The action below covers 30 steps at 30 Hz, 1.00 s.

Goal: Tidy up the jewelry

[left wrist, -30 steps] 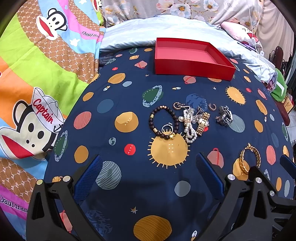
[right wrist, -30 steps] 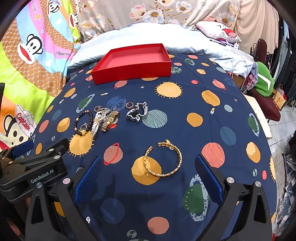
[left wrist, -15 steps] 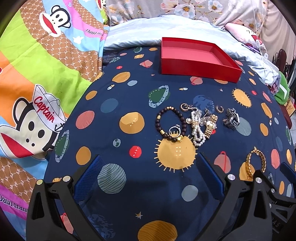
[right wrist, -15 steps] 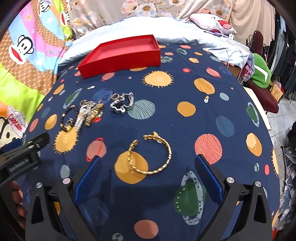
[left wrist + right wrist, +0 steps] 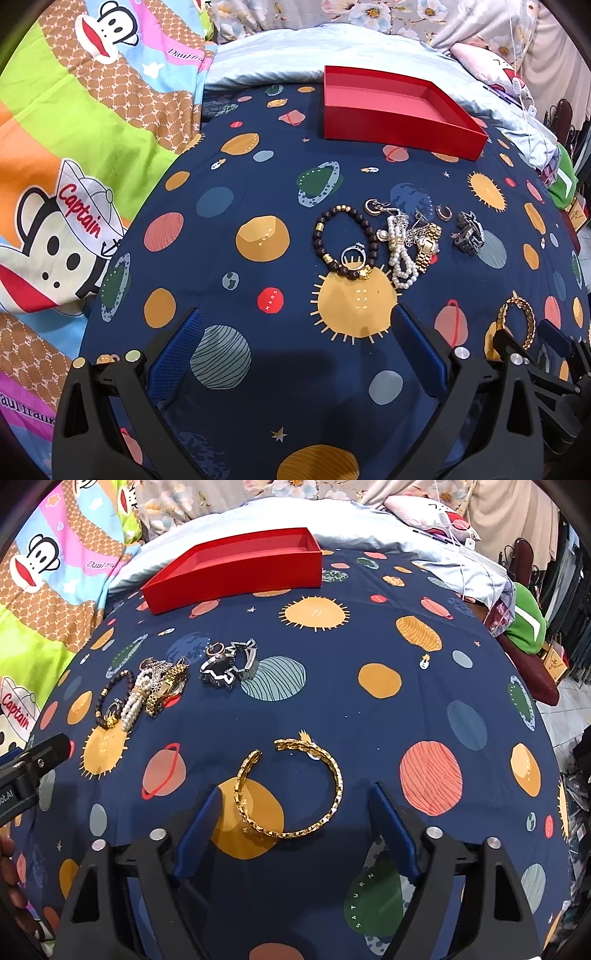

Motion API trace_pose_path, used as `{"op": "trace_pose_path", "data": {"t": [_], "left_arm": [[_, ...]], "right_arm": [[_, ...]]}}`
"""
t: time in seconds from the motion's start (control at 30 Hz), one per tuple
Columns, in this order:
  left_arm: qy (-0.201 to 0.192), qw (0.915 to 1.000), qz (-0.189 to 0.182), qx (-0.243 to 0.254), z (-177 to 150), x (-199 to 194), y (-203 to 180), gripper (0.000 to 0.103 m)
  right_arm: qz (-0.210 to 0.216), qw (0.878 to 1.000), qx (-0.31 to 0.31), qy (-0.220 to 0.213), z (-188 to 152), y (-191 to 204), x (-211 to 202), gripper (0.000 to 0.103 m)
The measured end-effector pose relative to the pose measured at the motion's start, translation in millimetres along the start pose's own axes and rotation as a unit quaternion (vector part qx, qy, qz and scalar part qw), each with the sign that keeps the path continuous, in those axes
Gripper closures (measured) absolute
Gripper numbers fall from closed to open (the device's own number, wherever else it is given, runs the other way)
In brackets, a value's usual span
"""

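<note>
Left wrist view: taken from low over the planet-print blanket (image 5: 258, 184), tilted steeply down and aimed toward the red tray (image 5: 388, 107) at the far edge.
Right wrist view: set to the right of the left one, equally tilted, held closer to the blanket (image 5: 369, 709); the red tray (image 5: 236, 572) is seen far up and left.
Shared: tray, jewelry pile (image 5: 388, 240) (image 5: 155, 690) nearer than the tray, gold bangle (image 5: 517, 321) (image 5: 291, 790).

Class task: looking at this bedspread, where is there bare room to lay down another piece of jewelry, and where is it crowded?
Free: the spread left of the dark bead bracelet, and right of the gold bangle. The red tray is empty. Crowded: pearls, gold watch and silver piece bunch together.
</note>
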<state>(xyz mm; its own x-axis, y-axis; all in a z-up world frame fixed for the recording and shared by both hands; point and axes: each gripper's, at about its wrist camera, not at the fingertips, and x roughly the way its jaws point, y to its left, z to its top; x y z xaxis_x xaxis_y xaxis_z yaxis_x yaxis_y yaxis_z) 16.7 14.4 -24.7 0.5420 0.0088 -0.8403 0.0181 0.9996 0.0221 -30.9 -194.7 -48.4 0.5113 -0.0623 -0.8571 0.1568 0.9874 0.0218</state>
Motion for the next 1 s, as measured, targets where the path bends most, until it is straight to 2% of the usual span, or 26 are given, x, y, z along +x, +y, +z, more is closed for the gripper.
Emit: {"op": "trace_pose_path", "data": {"t": [0.2,0.33,0.6,0.73,0.93,1.0], "left_arm": [[0.008,0.9999,-0.005,-0.007,1.6,7.1,8.3,0.005],[0.014,0.9998,-0.006,-0.015,3.4,13.1,13.8,0.005],[0.016,0.9995,-0.015,-0.023,7.0,15.9,16.2,0.005],[0.008,0.9995,-0.028,-0.011,10.5,13.0,7.3,0.005],[0.006,0.9979,-0.065,0.008,17.0,14.1,-16.7,0.005],[0.006,0.9968,-0.078,0.017,18.3,15.9,-25.5,0.013]], "right_arm": [[-0.010,1.000,-0.010,-0.005,0.5,3.1,2.4,0.035],[-0.010,1.000,-0.010,-0.010,1.9,2.8,2.2,0.045],[-0.005,1.000,-0.009,-0.012,2.5,1.7,0.8,0.045],[0.001,1.000,-0.002,-0.012,3.4,-1.6,-0.8,0.045],[0.001,1.000,0.010,-0.014,6.0,-8.9,-4.0,0.045],[0.001,1.000,0.015,-0.014,6.7,-12.5,-4.1,0.045]]}}
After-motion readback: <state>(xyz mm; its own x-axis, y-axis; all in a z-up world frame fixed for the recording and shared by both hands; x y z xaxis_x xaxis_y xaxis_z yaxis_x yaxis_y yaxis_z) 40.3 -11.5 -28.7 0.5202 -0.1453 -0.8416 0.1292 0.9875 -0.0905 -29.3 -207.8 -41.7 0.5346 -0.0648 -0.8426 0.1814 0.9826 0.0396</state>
